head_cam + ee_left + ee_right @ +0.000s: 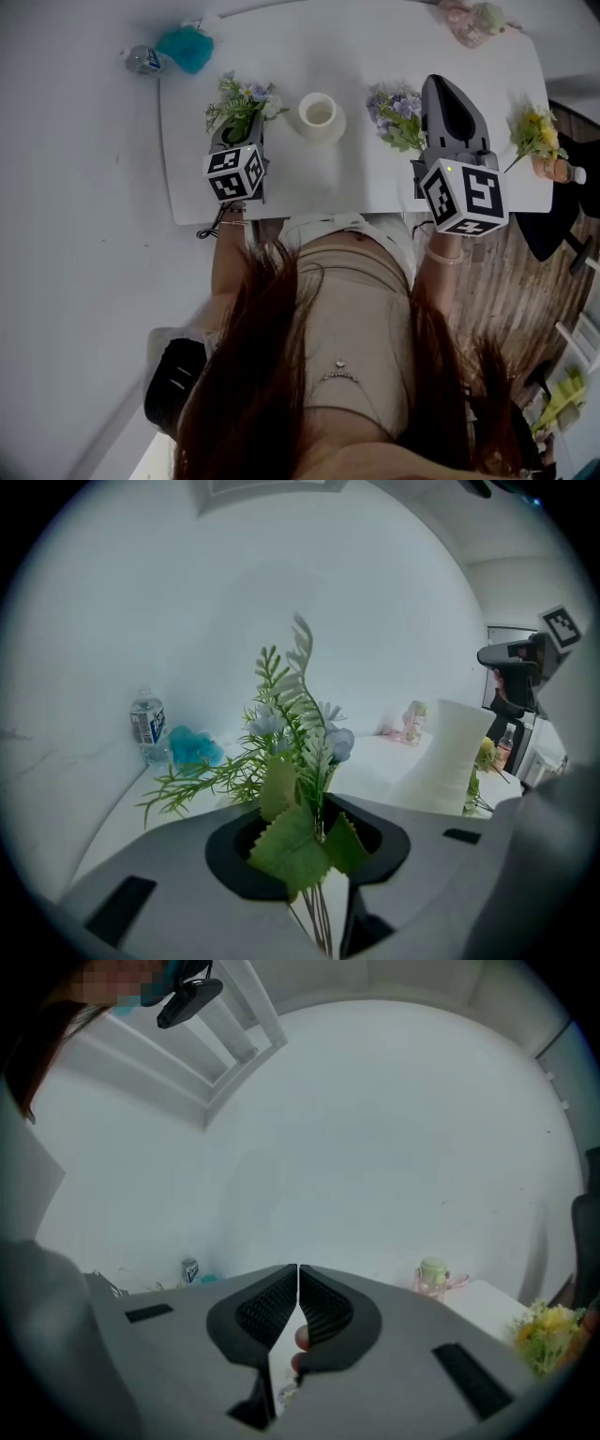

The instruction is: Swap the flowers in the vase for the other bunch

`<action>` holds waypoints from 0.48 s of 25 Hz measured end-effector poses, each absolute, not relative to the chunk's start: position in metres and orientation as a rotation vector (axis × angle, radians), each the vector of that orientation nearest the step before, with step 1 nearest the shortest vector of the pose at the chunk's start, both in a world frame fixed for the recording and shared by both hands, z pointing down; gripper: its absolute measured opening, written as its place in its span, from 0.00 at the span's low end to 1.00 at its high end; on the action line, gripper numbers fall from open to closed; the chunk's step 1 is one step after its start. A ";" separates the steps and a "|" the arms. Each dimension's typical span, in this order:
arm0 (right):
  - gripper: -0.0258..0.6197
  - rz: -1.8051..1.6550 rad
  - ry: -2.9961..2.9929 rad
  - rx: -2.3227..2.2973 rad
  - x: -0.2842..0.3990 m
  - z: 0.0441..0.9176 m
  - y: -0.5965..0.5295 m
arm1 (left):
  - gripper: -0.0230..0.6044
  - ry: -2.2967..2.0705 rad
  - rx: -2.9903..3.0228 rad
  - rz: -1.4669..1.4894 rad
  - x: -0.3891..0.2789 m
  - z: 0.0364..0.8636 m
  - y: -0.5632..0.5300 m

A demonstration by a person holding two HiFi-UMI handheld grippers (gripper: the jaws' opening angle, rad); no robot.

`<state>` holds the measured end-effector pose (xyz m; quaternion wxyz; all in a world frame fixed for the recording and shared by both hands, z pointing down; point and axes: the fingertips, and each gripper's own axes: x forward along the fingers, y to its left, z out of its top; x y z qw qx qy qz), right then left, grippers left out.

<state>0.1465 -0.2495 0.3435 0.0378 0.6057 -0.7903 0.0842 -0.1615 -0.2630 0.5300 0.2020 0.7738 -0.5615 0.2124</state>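
Note:
A white vase [320, 116] stands mid-table, and its mouth looks empty from above. My left gripper [239, 133] is just left of it, shut on the stems of a bunch of pale blue and white flowers with green fern [242, 99]. In the left gripper view the bunch [300, 733] rises from between the jaws of the left gripper [323, 841], with the vase [450, 757] to the right. A purple bunch [398, 116] lies on the table right of the vase. My right gripper [439, 86] hovers beside it, shut and empty [298, 1283].
A water bottle [142, 59] and a teal object [187, 47] sit at the table's far left corner. A yellow bunch [536, 131] stands in a small bottle at the right edge. A pink and green item [472, 19] sits at the far right. The near table edge [309, 217] is against the person.

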 end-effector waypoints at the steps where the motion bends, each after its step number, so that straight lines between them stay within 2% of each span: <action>1: 0.08 0.259 -2.425 1.856 0.146 0.345 -0.249 | 0.22 -1.566 2.152 0.601 -0.162 0.533 -0.263; 12: 0.08 0.264 -2.406 1.879 0.153 0.345 -0.249 | 0.30 -1.523 2.094 0.654 -0.164 0.551 -0.268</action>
